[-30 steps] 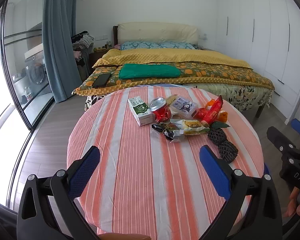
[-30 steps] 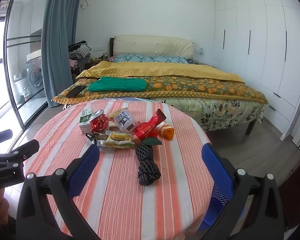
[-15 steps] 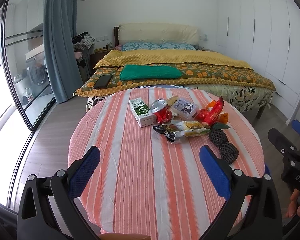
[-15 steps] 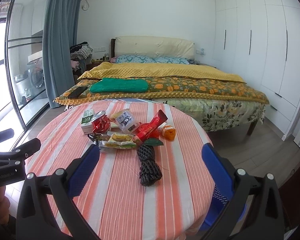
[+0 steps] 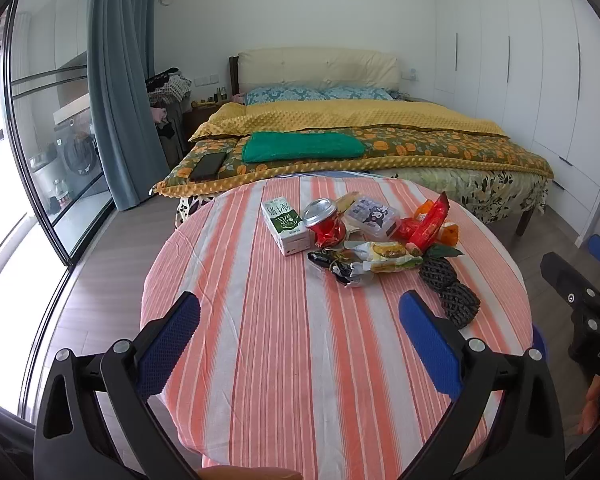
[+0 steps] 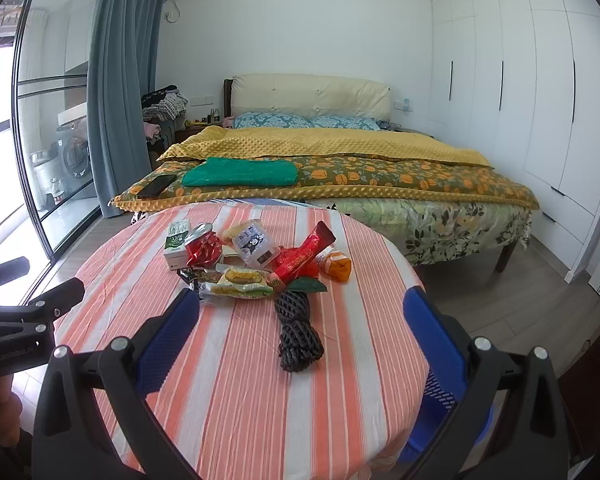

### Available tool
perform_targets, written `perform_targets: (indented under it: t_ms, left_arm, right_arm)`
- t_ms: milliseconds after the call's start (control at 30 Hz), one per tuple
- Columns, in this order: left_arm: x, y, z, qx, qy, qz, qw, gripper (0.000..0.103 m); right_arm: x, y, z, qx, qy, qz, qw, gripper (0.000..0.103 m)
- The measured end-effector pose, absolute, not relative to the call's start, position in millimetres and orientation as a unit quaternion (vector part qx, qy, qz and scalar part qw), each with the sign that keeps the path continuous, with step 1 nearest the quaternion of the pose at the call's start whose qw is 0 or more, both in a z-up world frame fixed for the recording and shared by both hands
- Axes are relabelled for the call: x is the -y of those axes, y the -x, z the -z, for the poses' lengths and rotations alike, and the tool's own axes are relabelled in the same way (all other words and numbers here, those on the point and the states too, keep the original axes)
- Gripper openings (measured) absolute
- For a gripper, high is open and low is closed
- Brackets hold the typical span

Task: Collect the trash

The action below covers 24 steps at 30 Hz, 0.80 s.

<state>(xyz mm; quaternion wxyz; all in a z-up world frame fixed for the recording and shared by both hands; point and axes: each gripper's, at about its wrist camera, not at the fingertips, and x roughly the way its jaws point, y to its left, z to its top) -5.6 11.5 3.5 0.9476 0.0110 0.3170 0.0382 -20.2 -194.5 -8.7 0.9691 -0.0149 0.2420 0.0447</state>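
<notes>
A pile of trash lies at the far middle of a round table (image 5: 284, 360) (image 6: 240, 380) with an orange and white striped cloth. In it are a green and white milk carton (image 5: 285, 225) (image 6: 177, 243), a crushed red can (image 5: 323, 222) (image 6: 202, 247), a clear plastic box (image 5: 371, 216) (image 6: 256, 245), a red wrapper (image 5: 429, 226) (image 6: 303, 255), a yellow snack wrapper (image 5: 384, 261) (image 6: 242, 282) and black foam netting (image 5: 450, 290) (image 6: 298, 330). My left gripper (image 5: 300, 340) and right gripper (image 6: 300, 344) both hover open over the near side of the table, holding nothing.
A blue basket (image 6: 446, 412) stands on the floor beside the table's right edge. A bed (image 5: 360, 140) with a yellow blanket stands behind the table. White wardrobes (image 6: 540, 92) line the right wall, and a glass partition with a curtain (image 5: 116, 92) is at the left.
Both grippers have risen a little and tilted upward, so the table and trash sit lower in view. Nothing on the table has moved.
</notes>
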Motion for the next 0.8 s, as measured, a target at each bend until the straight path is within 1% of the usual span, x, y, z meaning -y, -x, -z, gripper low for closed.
perform_targets:
  t_ms: [800]
  left_arm:
    - [-10.1, 7.0, -1.9, -0.317, -0.012, -0.039, 0.947, 0.099]
  right_arm:
    - [194.8, 23.3, 9.5, -0.242, 0.014, -0.047, 0.969, 0.098]
